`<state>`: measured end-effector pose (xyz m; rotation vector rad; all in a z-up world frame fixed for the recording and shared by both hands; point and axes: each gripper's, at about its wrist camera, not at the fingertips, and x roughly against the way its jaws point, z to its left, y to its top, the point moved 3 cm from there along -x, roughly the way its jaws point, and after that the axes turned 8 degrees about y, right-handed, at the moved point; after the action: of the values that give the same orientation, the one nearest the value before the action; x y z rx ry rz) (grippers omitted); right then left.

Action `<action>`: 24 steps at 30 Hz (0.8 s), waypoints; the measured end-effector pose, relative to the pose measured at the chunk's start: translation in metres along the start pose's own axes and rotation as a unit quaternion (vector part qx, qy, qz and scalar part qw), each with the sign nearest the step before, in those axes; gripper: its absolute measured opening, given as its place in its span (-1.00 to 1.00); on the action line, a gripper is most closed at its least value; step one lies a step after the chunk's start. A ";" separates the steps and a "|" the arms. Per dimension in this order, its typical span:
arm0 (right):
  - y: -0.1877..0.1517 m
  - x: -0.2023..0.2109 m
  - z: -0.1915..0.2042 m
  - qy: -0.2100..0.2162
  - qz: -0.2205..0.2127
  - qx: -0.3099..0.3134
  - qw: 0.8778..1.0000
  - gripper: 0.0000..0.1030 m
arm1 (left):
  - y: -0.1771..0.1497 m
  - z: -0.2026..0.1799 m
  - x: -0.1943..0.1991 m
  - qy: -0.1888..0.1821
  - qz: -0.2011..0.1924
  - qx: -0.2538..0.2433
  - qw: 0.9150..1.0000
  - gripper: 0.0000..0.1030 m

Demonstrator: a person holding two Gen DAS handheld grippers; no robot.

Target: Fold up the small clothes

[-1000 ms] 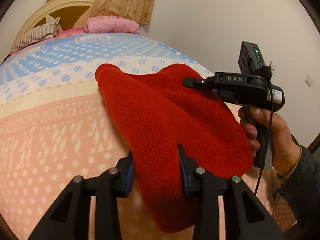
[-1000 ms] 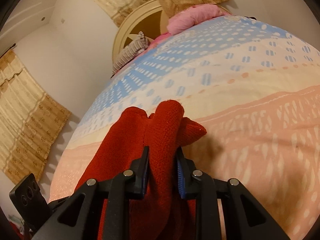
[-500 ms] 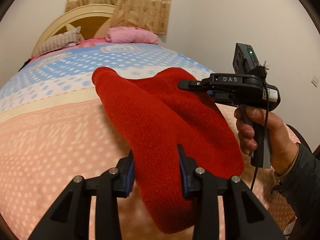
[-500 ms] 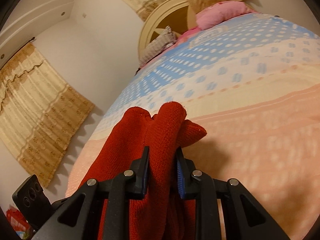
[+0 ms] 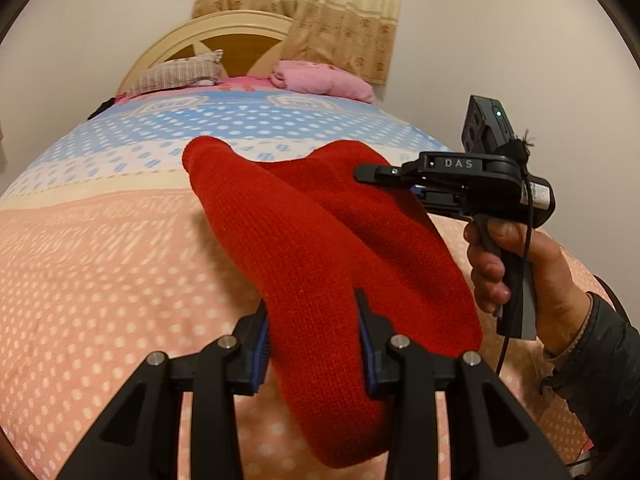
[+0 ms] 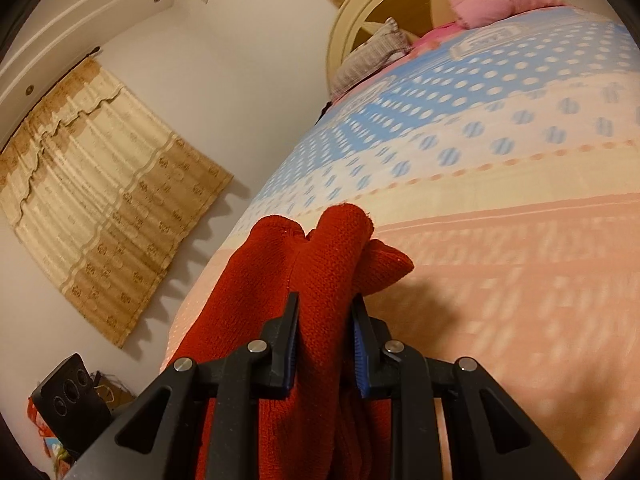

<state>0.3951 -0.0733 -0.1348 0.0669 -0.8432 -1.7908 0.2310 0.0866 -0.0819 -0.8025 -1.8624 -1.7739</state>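
A red knitted garment (image 5: 312, 240) hangs in the air above the bed, stretched between both grippers. My left gripper (image 5: 312, 316) is shut on its near edge. My right gripper (image 6: 324, 312) is shut on a bunched fold of the same red garment (image 6: 320, 264). In the left wrist view the right gripper (image 5: 384, 174) reaches in from the right, held by a hand, clamped on the garment's far edge. The garment's lower part droops below the left jaws.
The bed cover (image 5: 100, 272) is pink with white dots near me, cream and blue farther off. A striped pillow (image 5: 180, 74), a pink pillow (image 5: 324, 82) and a rounded headboard (image 5: 224, 28) are at the far end. Curtains (image 6: 100, 176) hang on the wall.
Both grippers have lifted and tilted upward with the garment; more wall, headboard and curtain shows. The grips on the garment are unchanged.
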 end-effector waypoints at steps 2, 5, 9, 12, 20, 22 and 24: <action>-0.002 -0.011 0.007 0.006 0.006 0.003 1.000 -0.55 | 0.001 0.008 0.003 0.006 -0.003 0.005 1.000 -0.27; -0.002 -0.024 0.014 0.012 0.015 0.008 1.000 -0.55 | -0.002 0.020 0.009 0.017 -0.007 0.013 1.000 -0.27; -0.005 -0.045 0.024 0.023 0.029 0.010 0.999 -0.55 | -0.007 0.035 0.012 0.032 -0.009 0.022 0.999 -0.27; -0.009 -0.061 0.032 0.030 0.041 0.014 0.999 -0.55 | -0.017 0.048 0.018 0.042 -0.008 0.031 0.999 -0.27; -0.019 -0.104 0.046 0.037 0.076 0.018 0.996 -0.55 | -0.036 0.075 0.020 0.059 0.005 0.048 0.997 -0.27; -0.023 -0.112 0.044 0.033 0.083 0.015 0.996 -0.55 | -0.041 0.076 0.018 0.059 0.012 0.052 0.997 -0.27; -0.025 -0.119 0.041 0.028 0.088 0.011 0.996 -0.55 | -0.047 0.080 0.013 0.059 0.021 0.058 0.996 -0.27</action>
<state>0.4037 0.0520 -0.1596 0.0550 -0.8040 -1.6084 0.1956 0.1672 -0.1140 -0.6738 -1.8381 -1.6357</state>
